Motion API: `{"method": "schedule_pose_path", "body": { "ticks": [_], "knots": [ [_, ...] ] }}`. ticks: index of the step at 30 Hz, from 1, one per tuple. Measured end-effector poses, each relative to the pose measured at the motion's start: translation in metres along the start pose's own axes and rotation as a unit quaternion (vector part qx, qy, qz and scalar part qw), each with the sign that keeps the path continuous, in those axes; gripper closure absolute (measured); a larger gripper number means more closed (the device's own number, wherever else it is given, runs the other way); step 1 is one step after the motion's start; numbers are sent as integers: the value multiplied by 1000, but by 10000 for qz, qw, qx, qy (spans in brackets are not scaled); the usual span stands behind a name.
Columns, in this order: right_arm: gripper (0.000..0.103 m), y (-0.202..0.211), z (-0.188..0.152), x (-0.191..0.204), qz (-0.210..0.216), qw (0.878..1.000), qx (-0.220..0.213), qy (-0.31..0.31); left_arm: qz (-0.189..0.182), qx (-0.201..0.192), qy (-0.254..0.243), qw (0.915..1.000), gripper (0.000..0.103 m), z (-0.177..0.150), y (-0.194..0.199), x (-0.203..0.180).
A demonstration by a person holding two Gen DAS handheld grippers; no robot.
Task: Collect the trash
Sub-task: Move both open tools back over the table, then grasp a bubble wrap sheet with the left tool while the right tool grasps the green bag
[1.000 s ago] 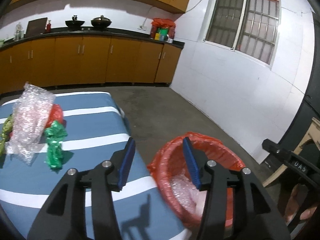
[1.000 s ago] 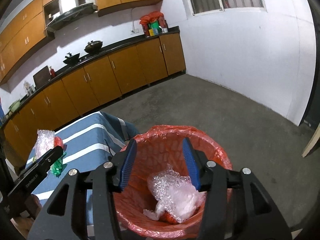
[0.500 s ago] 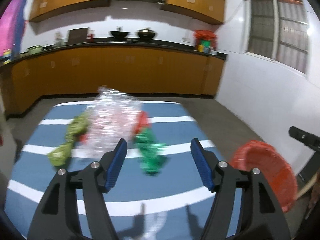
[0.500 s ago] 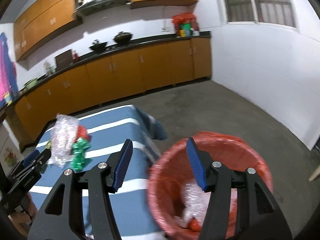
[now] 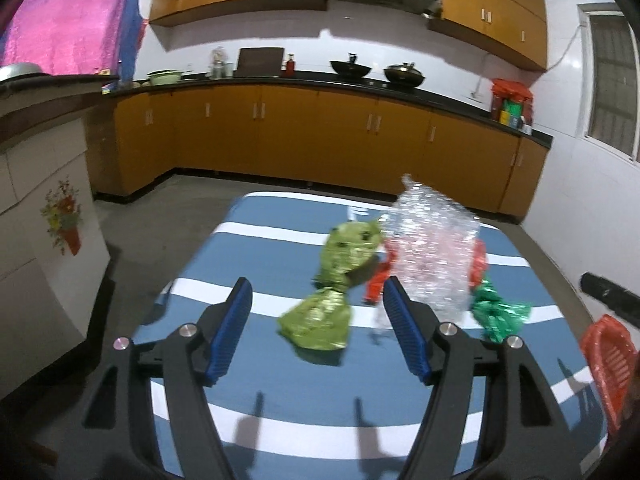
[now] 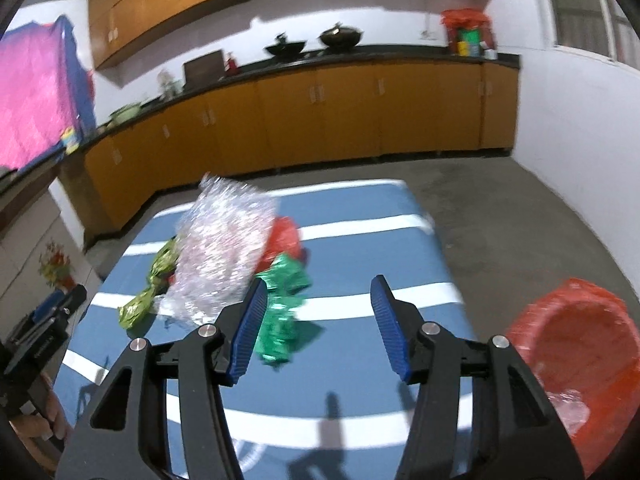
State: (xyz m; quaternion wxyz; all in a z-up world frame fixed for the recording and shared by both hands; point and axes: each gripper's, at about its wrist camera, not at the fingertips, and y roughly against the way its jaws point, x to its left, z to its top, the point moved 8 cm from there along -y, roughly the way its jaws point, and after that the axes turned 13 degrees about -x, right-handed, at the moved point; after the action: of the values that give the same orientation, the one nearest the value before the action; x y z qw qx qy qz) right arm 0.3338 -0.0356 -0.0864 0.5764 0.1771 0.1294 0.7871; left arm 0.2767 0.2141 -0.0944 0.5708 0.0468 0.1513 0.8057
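Note:
A pile of trash lies on the blue-and-white striped table: a tall wad of bubble wrap, a yellow-green foil wrapper, a dark green foil wrapper and red plastic. My left gripper hovers open just short of the yellow-green wrapper, nothing between its pads. My right gripper is over the table, its jaws closing on nothing, with the dark green wrapper by its left finger. The bubble wrap stands beyond. The red-lined bin sits at the lower right with bubble wrap inside.
Orange kitchen cabinets run along the back wall. A white cabinet with a flower sticker stands left of the table. Bare concrete floor lies to the right. A hand with the left gripper's body shows at the left edge.
Both views have swung left, away from the red bin and onto the table's trash pile. The left jaws have widened. The bin has slid to the right edge in both views.

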Motion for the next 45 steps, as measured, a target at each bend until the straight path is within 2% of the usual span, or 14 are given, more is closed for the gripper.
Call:
{"method": "schedule_pose_path", "body": {
  "ticks": [8,17,22,24,28,38,45],
  "knots": [
    [49,-53,-26,24,26,9989,457,117,122,34,57,9999,36,-5,-14,25],
    [49,-83,-43,28,-68,9962,828,249,103,75,104,9999,36,-7,-29,29],
    [60,-91,-51,27,-30,9938,1095,170,4,80,122,9999,36,-8,-33,20],
    [67,-90,-52,27,-33,9931,1152,195,-75,88,115,9999,36,-7,-35,13],
    [72,-82,-54,24,-66,9928,1162,293,-255,107,100,9996,36,-7,-40,-4],
    [73,-49,-66,-4,-200,9935,1119,64,-842,338,-172,9957,36,-14,-67,-79],
    [73,-44,-67,-11,-157,9935,1126,-60,-964,542,-356,9932,36,-21,-95,-120]
  ]
}}
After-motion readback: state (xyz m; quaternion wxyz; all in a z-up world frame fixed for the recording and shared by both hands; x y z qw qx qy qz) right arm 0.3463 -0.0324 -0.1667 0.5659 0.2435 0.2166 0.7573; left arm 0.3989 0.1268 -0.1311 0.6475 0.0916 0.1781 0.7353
